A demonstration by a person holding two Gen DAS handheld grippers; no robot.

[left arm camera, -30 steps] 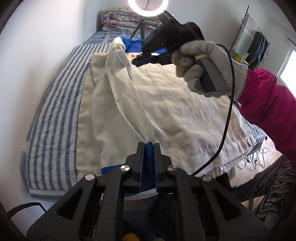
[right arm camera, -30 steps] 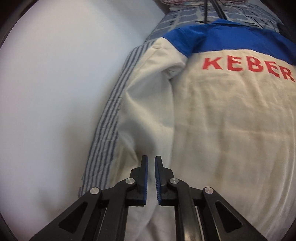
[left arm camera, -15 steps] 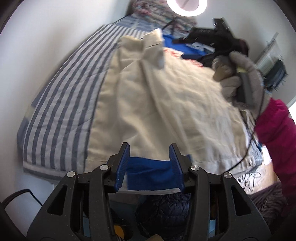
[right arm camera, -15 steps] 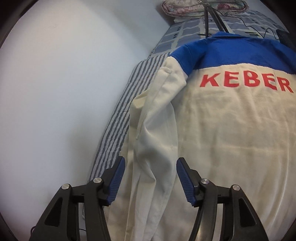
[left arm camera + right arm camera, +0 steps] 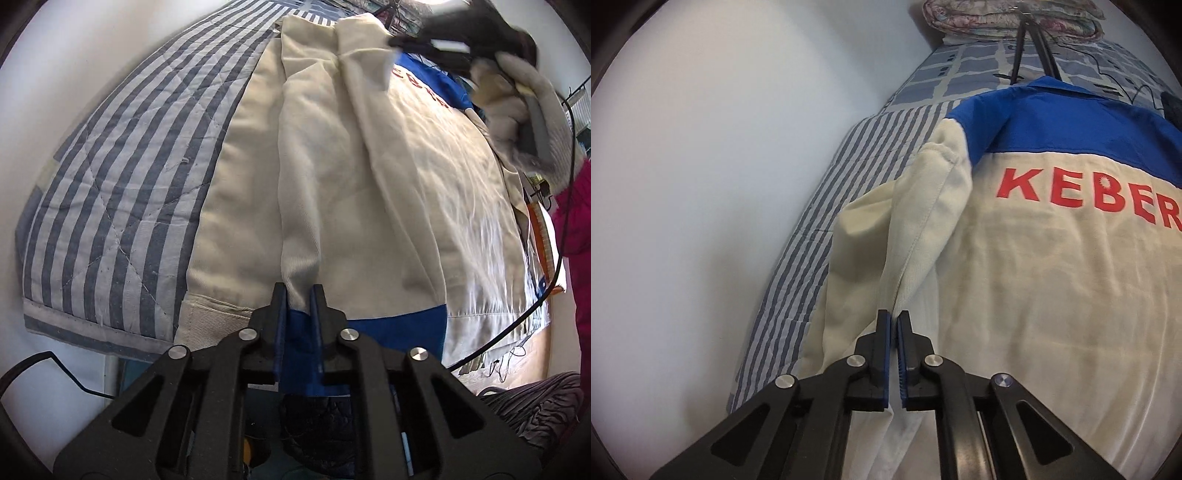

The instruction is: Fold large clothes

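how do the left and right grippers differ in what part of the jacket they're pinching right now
The left gripper pinches the sleeve's blue cuff end near the jacket hem; the right gripper pinches the cream upper sleeve near the shoulder. The left fingers stand slightly apart around thicker cloth; the right are nearly touching. Both are shut on the same sleeve.

A home bedroom. A bed (image 5: 122, 192) with a blue-and-white striped quilt stands against a plain white wall (image 5: 720, 166), and a folded floral blanket (image 5: 1012, 18) lies at its far end. A jacket (image 5: 1052, 295) is spread on the bed. Tripod legs (image 5: 1034, 48) stand on the mattress.
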